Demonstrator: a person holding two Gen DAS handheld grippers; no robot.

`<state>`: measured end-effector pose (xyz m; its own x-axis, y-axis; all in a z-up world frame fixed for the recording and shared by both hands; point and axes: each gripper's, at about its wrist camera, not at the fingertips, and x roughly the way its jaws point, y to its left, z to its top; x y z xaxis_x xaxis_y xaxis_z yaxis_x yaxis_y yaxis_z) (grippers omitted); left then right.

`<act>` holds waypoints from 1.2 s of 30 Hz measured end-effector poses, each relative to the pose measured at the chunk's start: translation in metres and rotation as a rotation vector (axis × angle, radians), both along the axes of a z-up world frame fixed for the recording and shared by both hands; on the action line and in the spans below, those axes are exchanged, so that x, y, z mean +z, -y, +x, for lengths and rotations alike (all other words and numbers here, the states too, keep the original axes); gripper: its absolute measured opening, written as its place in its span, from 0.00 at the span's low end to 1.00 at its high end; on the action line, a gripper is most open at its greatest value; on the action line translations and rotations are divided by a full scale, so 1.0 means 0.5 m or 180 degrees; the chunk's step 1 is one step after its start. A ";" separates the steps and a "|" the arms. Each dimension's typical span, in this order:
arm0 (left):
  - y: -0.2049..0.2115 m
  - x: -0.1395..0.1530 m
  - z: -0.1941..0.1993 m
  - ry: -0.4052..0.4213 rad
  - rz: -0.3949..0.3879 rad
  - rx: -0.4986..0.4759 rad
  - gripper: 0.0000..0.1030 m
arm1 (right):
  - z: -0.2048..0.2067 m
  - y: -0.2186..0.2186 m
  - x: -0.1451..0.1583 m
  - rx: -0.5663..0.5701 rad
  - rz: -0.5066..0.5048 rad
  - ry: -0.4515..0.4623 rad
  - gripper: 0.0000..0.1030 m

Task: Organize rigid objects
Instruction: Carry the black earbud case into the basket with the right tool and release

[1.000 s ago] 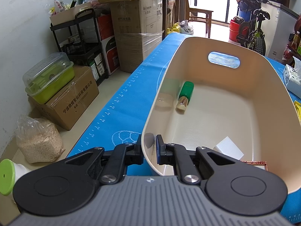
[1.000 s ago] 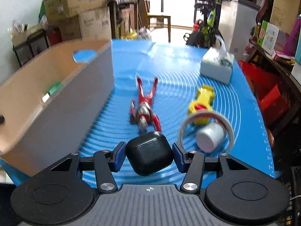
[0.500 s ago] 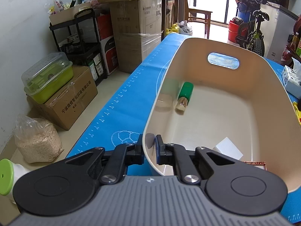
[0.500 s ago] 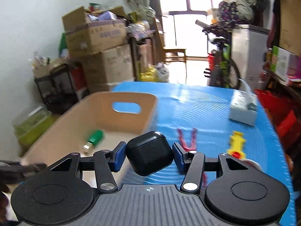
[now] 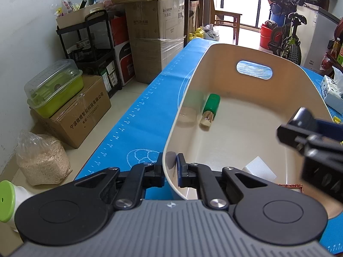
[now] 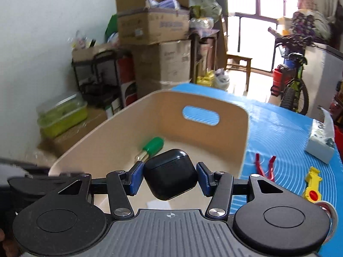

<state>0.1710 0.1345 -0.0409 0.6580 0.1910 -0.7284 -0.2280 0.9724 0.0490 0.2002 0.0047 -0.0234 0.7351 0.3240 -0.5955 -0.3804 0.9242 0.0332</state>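
From the left wrist, the left tongs (image 5: 170, 170) pinch the near rim of the cream bin (image 5: 295, 68), one pad outside the wall and one pad inside. The bin sits on the blue counter (image 5: 145, 115). Inside it a green bottle (image 5: 210, 109) lies on its side near the left wall. A white card (image 5: 260, 169) lies flat on the bin floor close to the tongs. The right tongs (image 5: 304, 117) come in from the right, over the bin, with something black at their tip.

From the right wrist, the right tongs (image 6: 170, 178) hold a black earbud case (image 6: 170, 177) tight between their blue pads. The case hangs in the air above the open bin (image 6: 244, 132), tilted a little. The green bottle (image 6: 152, 146) lies just past it on the bin floor. On the counter (image 6: 278, 132) to the right lie a red toy figure (image 6: 264, 165), a yellow toy (image 6: 312, 184) and a tissue pack (image 6: 319, 147), all outside the bin.
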 end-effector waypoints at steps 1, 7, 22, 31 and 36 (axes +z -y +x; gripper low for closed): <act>0.000 0.000 0.000 0.0000 0.0000 0.0000 0.12 | 0.002 -0.005 -0.005 0.0023 -0.0036 -0.0034 0.57; 0.001 0.002 0.001 0.0004 -0.0007 0.0003 0.12 | 0.009 -0.028 -0.030 0.0084 -0.0224 -0.0236 0.57; -0.005 0.005 0.000 0.0019 -0.0063 -0.0006 0.11 | 0.005 -0.013 -0.025 0.0169 -0.0136 -0.0252 0.62; -0.008 0.003 -0.001 0.0029 -0.0078 -0.0024 0.11 | 0.008 0.072 0.020 -0.0068 0.0342 -0.0221 0.67; -0.007 0.003 0.000 0.0031 -0.0075 -0.0034 0.11 | 0.012 0.136 0.042 -0.0261 0.0270 -0.0121 0.70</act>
<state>0.1708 0.1381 -0.0393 0.6669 0.1667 -0.7262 -0.2178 0.9757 0.0239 0.2063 -0.0634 -0.0026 0.7386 0.3141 -0.5965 -0.3006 0.9454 0.1257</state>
